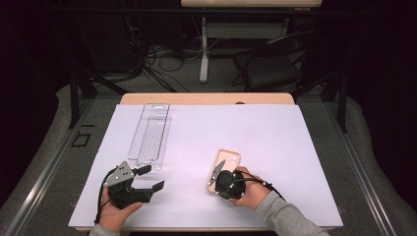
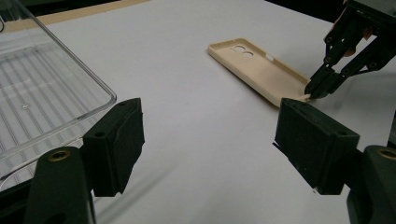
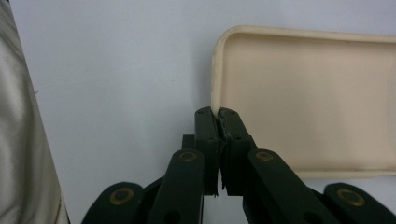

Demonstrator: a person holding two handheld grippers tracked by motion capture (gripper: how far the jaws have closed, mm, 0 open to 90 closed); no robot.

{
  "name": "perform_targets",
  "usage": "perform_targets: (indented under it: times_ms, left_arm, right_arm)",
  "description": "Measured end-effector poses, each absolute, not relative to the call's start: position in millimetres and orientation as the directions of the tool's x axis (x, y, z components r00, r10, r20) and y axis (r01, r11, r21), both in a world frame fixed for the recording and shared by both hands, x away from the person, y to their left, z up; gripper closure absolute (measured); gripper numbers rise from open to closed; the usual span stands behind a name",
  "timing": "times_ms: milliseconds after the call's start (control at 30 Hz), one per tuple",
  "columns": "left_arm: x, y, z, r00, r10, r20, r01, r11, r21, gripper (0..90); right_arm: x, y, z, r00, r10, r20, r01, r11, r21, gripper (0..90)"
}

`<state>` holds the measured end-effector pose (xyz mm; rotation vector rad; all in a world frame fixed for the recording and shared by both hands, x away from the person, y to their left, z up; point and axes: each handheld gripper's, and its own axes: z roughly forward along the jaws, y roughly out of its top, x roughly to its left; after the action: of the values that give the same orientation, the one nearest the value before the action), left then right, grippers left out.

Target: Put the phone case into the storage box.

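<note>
A beige phone case (image 1: 228, 158) lies hollow side up on the white sheet (image 1: 275, 137), camera holes at its far end. My right gripper (image 1: 216, 188) points down at the case's near end. In the right gripper view its jaws (image 3: 218, 114) are shut on the case's thin side wall (image 3: 317, 102) at a corner. The left gripper view shows the same pinch (image 2: 312, 91) at the corner of the case (image 2: 261, 70). My left gripper (image 1: 153, 178) rests at the front left, held in a hand, and stands open (image 2: 212, 149) with nothing between its pads.
A clear ribbed plastic tray (image 1: 150, 135) lies at the back left of the sheet, and its corner (image 2: 37, 88) is just beyond the left gripper. The wooden table edge (image 1: 206, 98) runs along the back. A dark chair (image 1: 273, 69) and cables stand behind the table.
</note>
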<state>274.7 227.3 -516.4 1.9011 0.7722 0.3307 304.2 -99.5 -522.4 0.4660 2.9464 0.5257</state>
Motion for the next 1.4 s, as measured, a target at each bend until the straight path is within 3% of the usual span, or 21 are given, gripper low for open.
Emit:
perform_targets:
  times_ms: [1400]
  left_arm:
    - [278.2,228.4,-516.9,0.747,0.652,-0.131,0.389,-0.27,0.881,23.6]
  right_arm:
    - [291.9,-99.2,-508.6,-0.931,0.311,-0.192,0.199,0.872,0.448,87.6]
